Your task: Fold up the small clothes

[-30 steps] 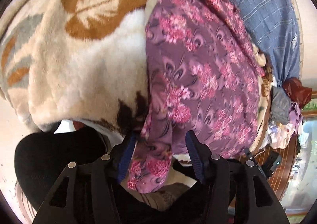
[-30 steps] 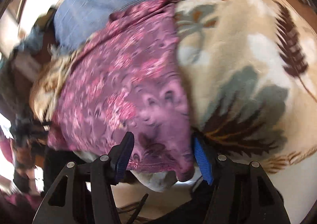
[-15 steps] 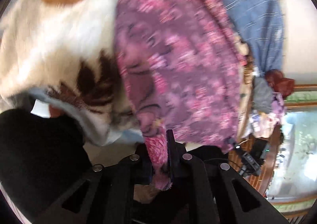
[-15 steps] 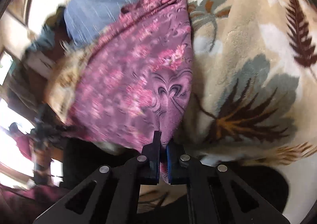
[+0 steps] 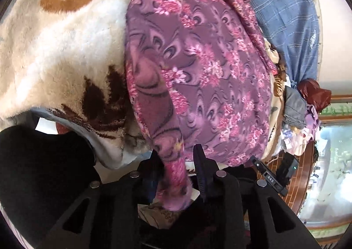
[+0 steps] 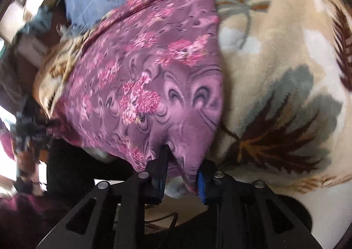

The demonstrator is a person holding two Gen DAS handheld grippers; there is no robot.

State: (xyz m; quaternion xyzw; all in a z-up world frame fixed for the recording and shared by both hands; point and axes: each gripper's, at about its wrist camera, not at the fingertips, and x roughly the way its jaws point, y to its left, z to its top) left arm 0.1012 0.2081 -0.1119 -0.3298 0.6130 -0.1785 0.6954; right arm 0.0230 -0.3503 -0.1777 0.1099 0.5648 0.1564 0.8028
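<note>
Both tongs, left tongs (image 5: 176, 169) and right tongs (image 6: 181, 172), clenched a moment ago, are now opening with the purple floral garment (image 5: 198, 62) corners loose between them on the blanket (image 5: 55, 51), so the fold's released.

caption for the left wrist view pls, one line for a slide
Left gripper, jaws opening, astride the hanging corner of a purple floral garment spread on a leaf-patterned blanket.

One purple cloth with pink flower print (image 5: 211, 68) lies spread out. Under it there is one fluffy cream blanket with brown and grey leaf pattern (image 5: 66, 51). One blue checked cloth (image 5: 283, 13) lies at the far side. There are two black two-finger grippers, the left gripper (image 5: 176, 167) and the right gripper (image 6: 182, 167). One pile of mixed small clothes (image 5: 299, 112) is at the edge; its pieces cannot be counted.
</note>
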